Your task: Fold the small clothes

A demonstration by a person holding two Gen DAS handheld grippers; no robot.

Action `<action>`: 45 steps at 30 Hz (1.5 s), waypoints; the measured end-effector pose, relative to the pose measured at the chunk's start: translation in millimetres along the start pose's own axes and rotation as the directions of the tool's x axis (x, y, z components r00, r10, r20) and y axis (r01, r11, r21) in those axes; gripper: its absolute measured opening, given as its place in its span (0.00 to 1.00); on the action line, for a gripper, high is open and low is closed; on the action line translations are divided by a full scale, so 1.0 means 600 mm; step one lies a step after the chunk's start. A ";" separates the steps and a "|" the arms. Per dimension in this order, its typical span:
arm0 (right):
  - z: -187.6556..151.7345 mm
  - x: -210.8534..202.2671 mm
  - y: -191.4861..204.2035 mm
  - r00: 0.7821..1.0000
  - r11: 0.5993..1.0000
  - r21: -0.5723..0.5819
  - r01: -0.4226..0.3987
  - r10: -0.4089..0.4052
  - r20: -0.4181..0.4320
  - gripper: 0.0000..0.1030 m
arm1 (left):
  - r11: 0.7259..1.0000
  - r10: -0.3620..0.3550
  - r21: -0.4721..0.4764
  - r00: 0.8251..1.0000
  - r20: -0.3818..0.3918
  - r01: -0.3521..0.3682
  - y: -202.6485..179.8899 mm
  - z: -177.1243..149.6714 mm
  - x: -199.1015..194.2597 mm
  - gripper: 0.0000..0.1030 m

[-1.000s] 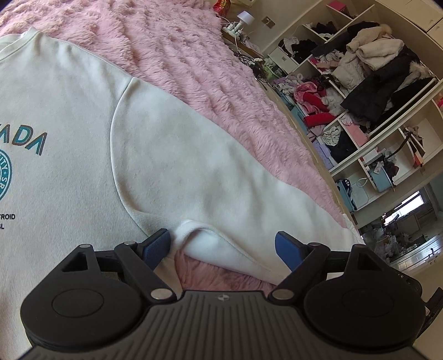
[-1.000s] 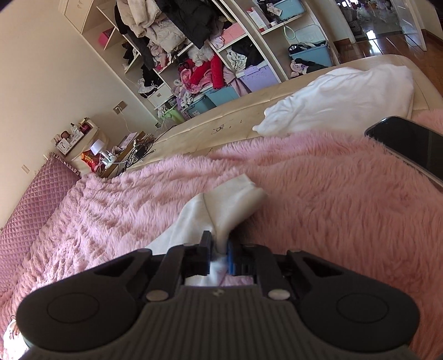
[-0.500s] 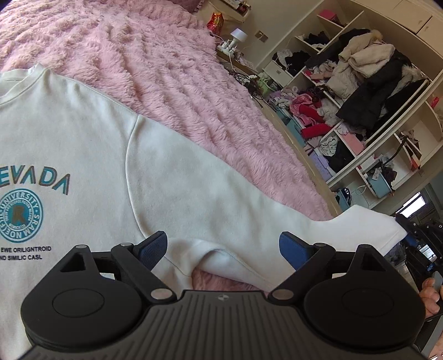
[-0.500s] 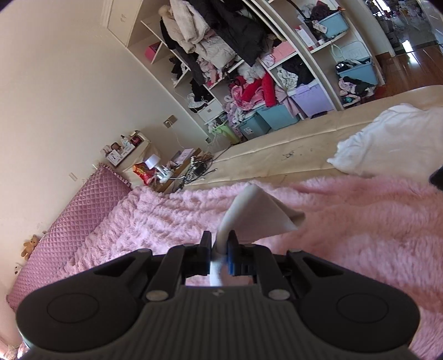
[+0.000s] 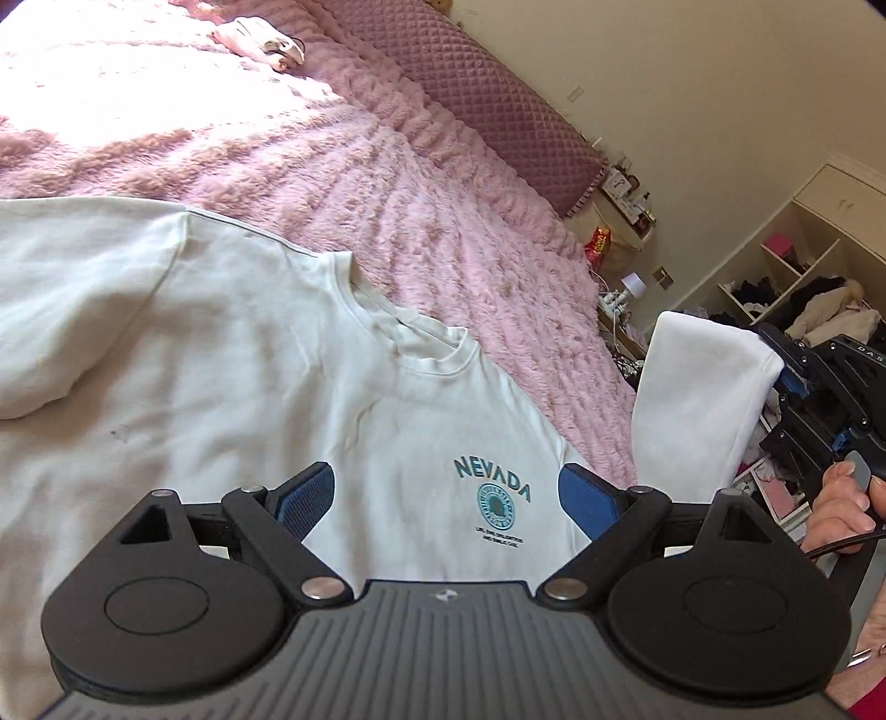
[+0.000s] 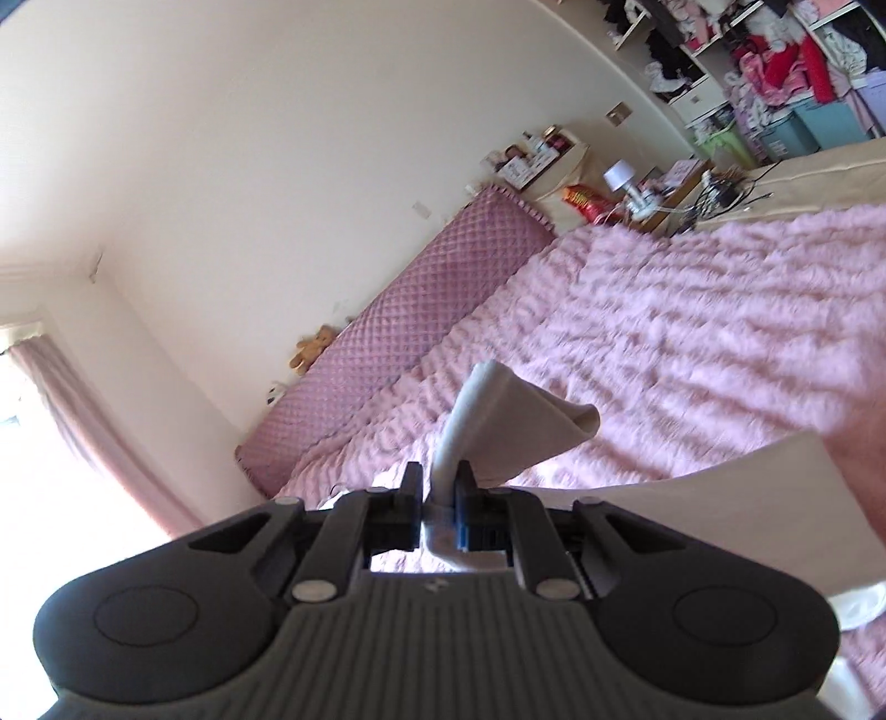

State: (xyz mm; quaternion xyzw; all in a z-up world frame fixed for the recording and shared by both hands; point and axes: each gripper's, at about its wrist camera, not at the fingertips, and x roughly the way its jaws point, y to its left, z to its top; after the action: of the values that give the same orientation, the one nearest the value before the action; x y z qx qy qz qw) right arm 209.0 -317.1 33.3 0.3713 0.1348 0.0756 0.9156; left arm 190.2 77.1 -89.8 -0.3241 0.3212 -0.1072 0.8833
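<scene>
A white sweatshirt (image 5: 232,354) with a teal NEVADA print (image 5: 493,479) lies flat on the pink fluffy blanket (image 5: 343,149). My left gripper (image 5: 446,493) hovers above the chest print, open, with nothing between its blue pads. My right gripper (image 6: 440,498) is shut on the cuff of the sweatshirt's sleeve (image 6: 509,421) and holds it up off the bed. In the left wrist view that lifted sleeve (image 5: 698,399) stands at the right, pinched by the right gripper (image 5: 786,376), with a hand (image 5: 847,504) on its handle.
A quilted mauve headboard cushion (image 6: 398,338) runs along the wall, a teddy bear (image 6: 313,354) beside it. A cluttered bedside table (image 6: 637,194) and open shelves full of clothes (image 6: 775,61) stand beyond the bed. A small pink garment (image 5: 260,39) lies far up the blanket.
Both grippers rose and swung toward the headboard. The right one carried the sleeve cuff up off the blanket. The left moved from the armpit to over the chest print, still open.
</scene>
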 end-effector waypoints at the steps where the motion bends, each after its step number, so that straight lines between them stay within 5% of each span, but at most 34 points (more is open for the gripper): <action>1: -0.041 0.016 0.028 0.999 1.000 -0.014 -0.022 0.022 -0.045 0.06 | 1.000 0.018 -0.014 1.000 0.013 -0.018 0.018 0.005 -0.017 1.00; 5: -0.184 0.070 0.101 0.978 0.993 -0.098 -0.069 0.048 -0.205 0.07 | 0.992 0.112 -0.069 0.992 0.064 -0.107 0.087 0.006 -0.080 1.00; 9: -0.337 0.113 0.130 0.920 0.981 -0.162 -0.104 0.033 -0.391 0.12 | 0.980 0.142 -0.149 0.988 0.061 -0.131 0.136 -0.005 -0.104 1.00; 11: -0.388 0.120 0.139 0.888 0.966 -0.219 -0.135 0.020 -0.459 0.37 | 0.977 0.139 -0.173 0.988 0.063 -0.127 0.151 -0.013 -0.110 1.00; 14: -0.415 0.094 0.141 0.860 0.944 -0.275 -0.183 0.018 -0.510 0.36 | 0.976 0.115 -0.192 0.991 0.066 -0.101 0.161 -0.017 -0.100 1.00; 16: -0.390 0.070 0.133 0.874 0.931 -0.305 -0.203 0.032 -0.485 0.37 | 0.976 0.088 -0.205 0.994 0.065 -0.073 0.162 -0.021 -0.084 1.00; 19: -0.332 0.037 0.097 0.909 0.898 -0.416 -0.140 -0.050 -0.414 0.43 | 0.973 0.047 -0.230 0.998 0.049 -0.034 0.165 -0.021 -0.048 1.00; 23: -0.255 -0.006 0.005 0.934 0.763 -0.645 0.037 -0.255 -0.248 0.45 | 0.959 -0.004 -0.284 1.000 0.015 0.008 0.170 -0.021 0.011 1.00; 27: -0.208 -0.026 -0.098 0.889 0.564 -0.808 0.168 -0.440 -0.123 0.46 | 0.950 0.002 -0.312 1.000 0.021 0.004 0.168 -0.025 0.047 1.00; 30: -0.192 -0.042 -0.160 0.846 0.465 -0.858 0.220 -0.529 -0.071 0.46 | 0.943 0.028 -0.334 0.998 0.049 -0.010 0.175 -0.019 0.064 1.00; 35: -0.204 -0.038 -0.215 0.805 0.368 -0.904 0.216 -0.591 -0.049 0.46 | 0.926 0.070 -0.377 0.991 0.115 -0.022 0.186 0.012 0.088 1.00; 39: -0.222 -0.014 -0.217 0.812 0.318 -0.923 0.219 -0.584 -0.009 0.47 | 0.923 0.023 -0.383 0.986 0.166 0.043 0.191 0.032 0.097 1.00; 41: -0.233 0.009 -0.209 0.820 0.273 -0.937 0.218 -0.571 0.024 0.47 | 0.923 0.001 -0.379 0.983 0.184 0.069 0.195 0.037 0.098 0.89; 45: -0.256 0.042 -0.196 0.828 0.178 -0.961 0.213 -0.555 0.081 0.46 | 0.928 0.000 -0.366 0.979 0.204 0.076 0.190 0.039 0.091 0.26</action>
State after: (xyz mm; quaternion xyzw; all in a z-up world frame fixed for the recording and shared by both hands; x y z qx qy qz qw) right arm 190.9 -293.5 -159.8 -0.3042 0.2849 -0.0429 0.9080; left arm 244.9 154.6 -176.1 -0.5006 0.2390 -0.0285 0.8316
